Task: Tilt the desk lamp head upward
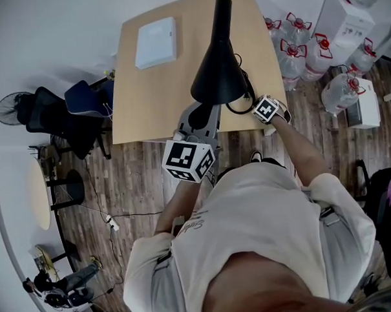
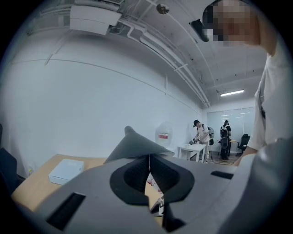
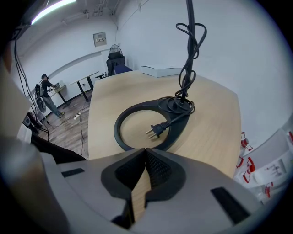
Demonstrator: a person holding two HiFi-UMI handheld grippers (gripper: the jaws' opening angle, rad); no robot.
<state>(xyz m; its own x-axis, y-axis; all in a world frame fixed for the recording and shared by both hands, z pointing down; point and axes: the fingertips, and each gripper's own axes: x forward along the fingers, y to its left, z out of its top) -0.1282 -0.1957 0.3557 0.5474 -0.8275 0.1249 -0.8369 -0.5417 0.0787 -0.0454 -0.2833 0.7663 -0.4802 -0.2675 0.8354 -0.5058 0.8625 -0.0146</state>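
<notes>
Pale wood covers the desk (image 1: 148,102), which stands against a white wall. We see the lamp head (image 1: 217,67), a black cone, hanging over the desk's near edge with its wide mouth turned down toward us.

The left gripper (image 2: 149,157) comes at that cone from below. Its jaws are drawn together to a hairline slit, nothing shows between the pads, and the tips sit right at the rim. We cannot tell whether they only prop the rim or nip its thin edge.

The right gripper (image 3: 145,151) is also closed to a narrow slit with only bare wood showing through, so it holds nothing. Its tips are just beside the near edge of the ring base (image 3: 118,125). We cannot say whether it presses on the base.

We judge the task to be at its start. Both tools are in place, one under the head and one by the base, but the cone is not yet raised. All of the upward tilt is left to do.

Counting, we find:
- one lamp with one head and one ring base
- one cord (image 3: 187,59) running down to the base
- one loose plug (image 3: 155,130) lying inside the ring
- one white box (image 1: 155,42) at the far corner of the desk
- two grippers
- at least four water jugs (image 1: 298,31) on the floor to the right
- two people (image 2: 200,132) well apart from us, at a distant table
</notes>
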